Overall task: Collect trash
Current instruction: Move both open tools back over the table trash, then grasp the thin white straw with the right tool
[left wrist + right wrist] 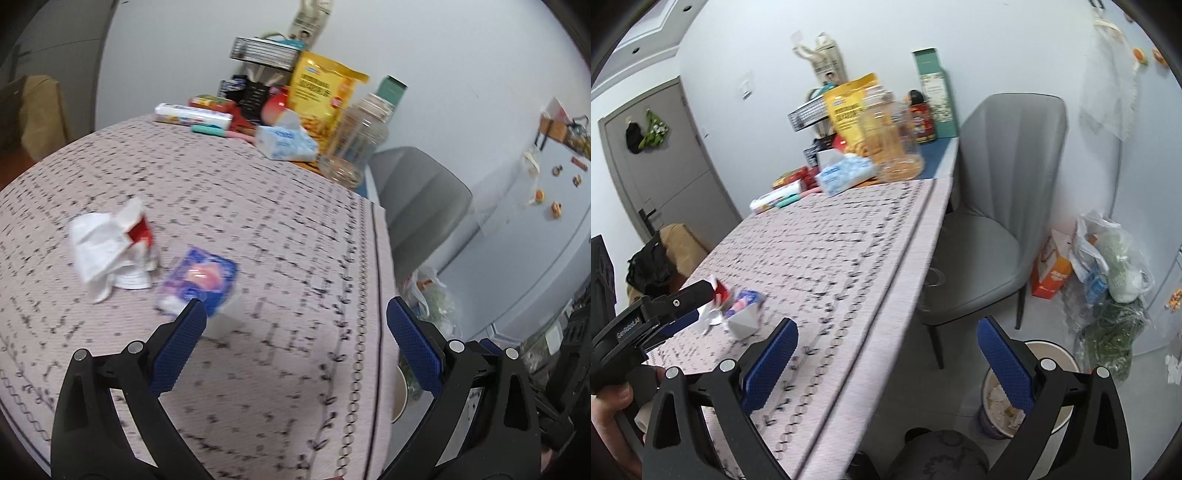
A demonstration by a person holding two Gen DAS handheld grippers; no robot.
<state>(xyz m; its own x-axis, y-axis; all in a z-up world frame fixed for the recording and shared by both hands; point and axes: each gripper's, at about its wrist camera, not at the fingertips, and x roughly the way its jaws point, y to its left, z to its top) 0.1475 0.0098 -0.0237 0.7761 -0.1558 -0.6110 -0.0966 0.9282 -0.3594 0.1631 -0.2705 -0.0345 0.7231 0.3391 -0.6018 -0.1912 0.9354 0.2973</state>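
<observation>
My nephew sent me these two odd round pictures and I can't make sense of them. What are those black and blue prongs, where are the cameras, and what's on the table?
No robot here: a person carries a hand-held gripper in each hand, each with a fisheye camera looking along its two blue-padded fingers. One picture is from the left hand-held gripper, the other from the right hand-held gripper. Both are open and hold nothing. On the patterned tablecloth lie a crumpled white tissue and a blue and pink wrapper. A trash bin stands on the floor beside the table.
</observation>
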